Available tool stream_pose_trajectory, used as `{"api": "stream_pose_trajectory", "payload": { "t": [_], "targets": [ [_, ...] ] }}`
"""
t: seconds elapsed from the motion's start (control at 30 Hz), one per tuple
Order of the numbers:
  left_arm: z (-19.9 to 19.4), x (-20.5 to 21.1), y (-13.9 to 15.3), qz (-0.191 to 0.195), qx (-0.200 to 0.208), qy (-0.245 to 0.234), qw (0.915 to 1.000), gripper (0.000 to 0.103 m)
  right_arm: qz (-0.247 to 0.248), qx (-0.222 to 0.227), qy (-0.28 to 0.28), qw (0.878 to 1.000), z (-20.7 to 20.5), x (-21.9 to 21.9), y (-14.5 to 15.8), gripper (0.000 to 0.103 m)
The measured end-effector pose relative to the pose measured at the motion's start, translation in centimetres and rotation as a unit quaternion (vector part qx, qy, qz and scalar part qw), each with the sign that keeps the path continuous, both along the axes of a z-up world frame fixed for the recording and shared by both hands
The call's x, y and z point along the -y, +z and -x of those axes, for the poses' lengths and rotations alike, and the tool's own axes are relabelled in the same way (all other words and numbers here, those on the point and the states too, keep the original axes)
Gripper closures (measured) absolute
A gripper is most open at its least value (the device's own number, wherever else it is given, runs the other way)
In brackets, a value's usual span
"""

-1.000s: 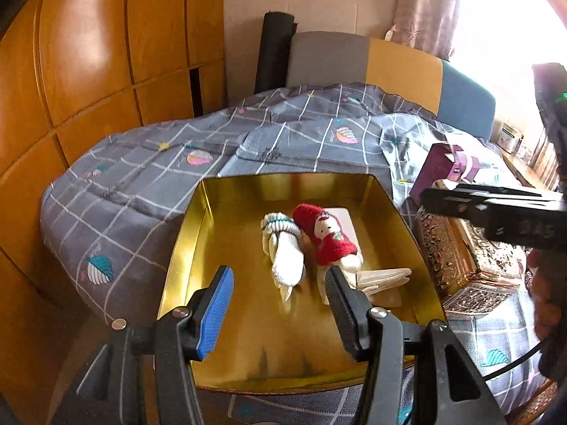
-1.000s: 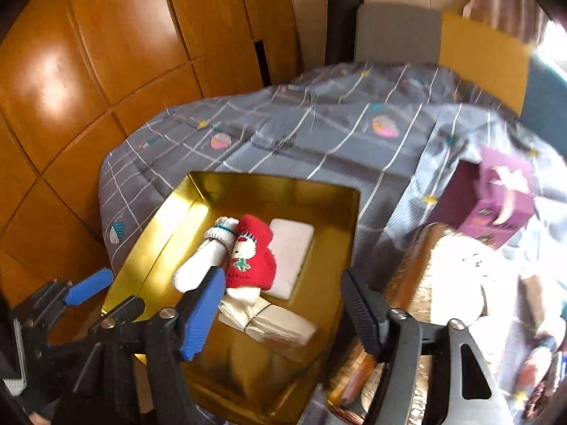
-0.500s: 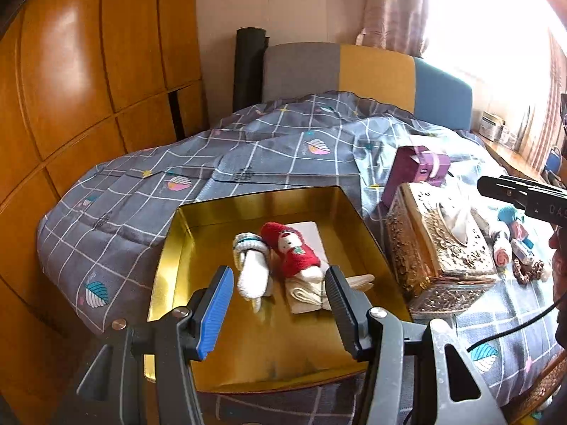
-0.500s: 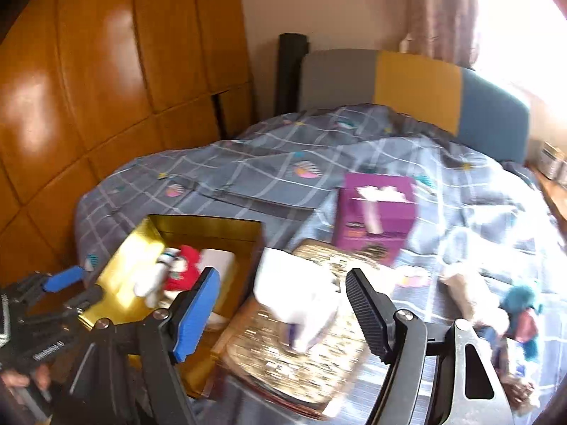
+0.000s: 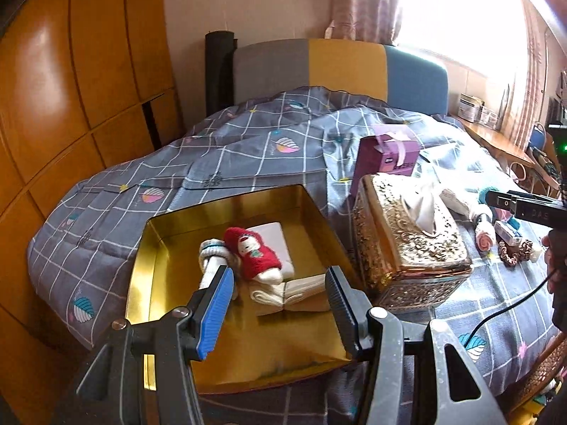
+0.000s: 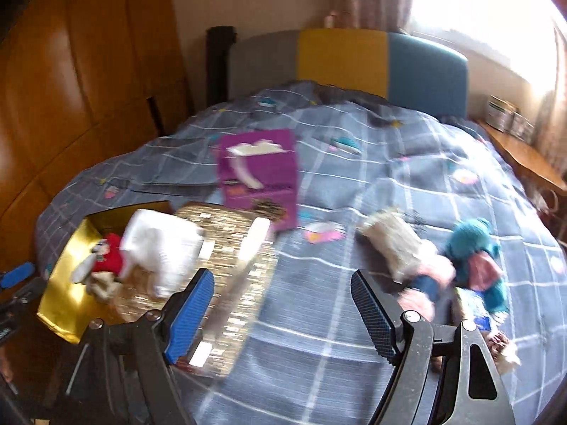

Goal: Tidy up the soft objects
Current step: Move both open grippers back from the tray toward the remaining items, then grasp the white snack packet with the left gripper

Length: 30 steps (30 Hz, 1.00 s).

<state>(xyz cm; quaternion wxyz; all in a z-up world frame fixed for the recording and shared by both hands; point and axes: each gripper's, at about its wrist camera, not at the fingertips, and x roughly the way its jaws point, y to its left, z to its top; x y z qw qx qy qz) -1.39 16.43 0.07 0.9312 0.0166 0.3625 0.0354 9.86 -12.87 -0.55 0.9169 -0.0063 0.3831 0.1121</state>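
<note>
- Sitting on the left side of the bed (image 5: pixel 248 148) is a gold tray (image 5: pixel 156 272), and some soft things are already in it.
- A white sock (image 5: pixel 209 258) lies in the tray, and a red sock (image 5: pixel 253 253) with a small face on it lies just beside it.
- Cream folded socks (image 5: pixel 283 292) lie in front of those two, and a flat white pad (image 5: pixel 274 237) is under them.
- Over the near part of the tray hangs the left gripper (image 5: pixel 278 294); its jaws are apart and nothing is between them.
- Right of the tray stands a shiny gold tissue box (image 5: pixel 407 244), with a purple box (image 6: pixel 260 173) behind it.
- Next comes the right gripper (image 6: pixel 283 311); its jaws are opening, and only bedcover shows between them.
- Far right, a small pile waits on the cover: a cream sock (image 6: pixel 397 244), a teal fluffy thing (image 6: pixel 475 241) and some pink bits, but this view is blurry, so I may have those wrong.
- So some of the job looks done, and the pile on the right is still left to go in the tray.
</note>
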Motion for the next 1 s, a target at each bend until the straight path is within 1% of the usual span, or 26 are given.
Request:
{"api": "stream_pose_trajectory", "payload": {
  "t": [0.1,0.23,0.27,0.37,0.43,0.47,0.53,0.57,0.6,0.63,0.73,0.77,0.8,0.83,0.9,0.93,0.97,1.0],
  "targets": [
    [-0.2,0.8,0.6,-0.003,0.005,-0.011,0.9999,0.049,0.01,-0.002,-0.032,0.999,-0.6,2.8,-0.4,0.023],
    [-0.7,1.9,1.9,-0.002,0.017,-0.027,0.9995,0.049,0.028,-0.003,-0.091,0.995,-1.6,7.6,-1.2,0.023],
    [-0.9,2.4,2.4,0.0,0.021,-0.034,0.9992,0.049,0.035,-0.007,-0.113,0.993,-2.0,9.3,-1.6,0.023],
    [-1.5,3.9,3.6,0.001,0.03,-0.057,0.9979,0.049,0.034,-0.025,-0.17,0.985,-3.0,13.6,-3.0,0.023],
    [-1.9,5.3,4.5,0.003,0.035,-0.076,0.9965,0.049,0.022,-0.037,-0.21,0.977,-3.2,16.6,-4.2,0.023],
    [-2.2,6.3,4.9,0.005,0.036,-0.089,0.9954,0.049,0.007,-0.044,-0.229,0.972,-3.1,17.9,-4.8,0.023],
    [-3.1,8.1,5.6,0.014,0.033,-0.112,0.9931,0.048,-0.032,-0.075,-0.265,0.961,-3.1,20.2,-6.1,0.023],
    [-3.7,9.6,6.1,0.023,0.03,-0.131,0.9907,0.049,-0.059,-0.088,-0.281,0.954,-3.0,21.3,-6.5,0.023],
    [-4.2,10.7,6.3,0.031,0.024,-0.143,0.9889,0.048,-0.077,-0.087,-0.29,0.95,-3.0,22.1,-6.5,0.023],
    [-4.6,11.6,6.6,0.039,0.019,-0.153,0.9873,0.048,-0.08,-0.086,-0.296,0.948,-3.0,22.3,-6.5,0.023],
    [-6.4,15.8,7.2,0.071,-0.001,-0.199,0.9774,0.048,-0.09,-0.094,-0.303,0.944,-2.8,23.0,-6.6,0.023],
    [-7.3,17.2,7.4,0.087,-0.013,-0.21,0.9737,0.046,-0.096,-0.093,-0.302,0.944,-2.7,23.1,-6.5,0.023],
    [-8.1,18.4,7.4,0.104,-0.024,-0.221,0.9695,0.039,-0.098,-0.092,-0.301,0.944,-2.7,23.1,-6.5,0.023],
    [-9.4,20.0,7.2,0.123,-0.043,-0.228,0.9649,0.036,-0.097,-0.089,-0.301,0.944,-2.6,23.1,-6.4,0.023],
    [-11.6,22.5,6.5,0.157,-0.077,-0.234,0.9564,0.034,-0.099,-0.083,-0.301,0.945,-2.3,22.9,-6.2,0.023],
    [-12.8,23.7,6.0,0.167,-0.088,-0.234,0.9537,0.034,-0.101,-0.081,-0.3,0.945,-2.3,22.8,-6.1,0.023],
    [-13.5,24.7,5.5,0.162,-0.095,-0.228,0.9552,0.033,-0.103,-0.08,-0.3,0.945,-2.2,22.8,-6.0,0.022],
    [-14.8,26.1,4.7,0.15,-0.104,-0.218,0.9587,0.033,-0.105,-0.079,-0.3,0.945,-2.3,22.7,-6.0,0.022]
  ]
}}
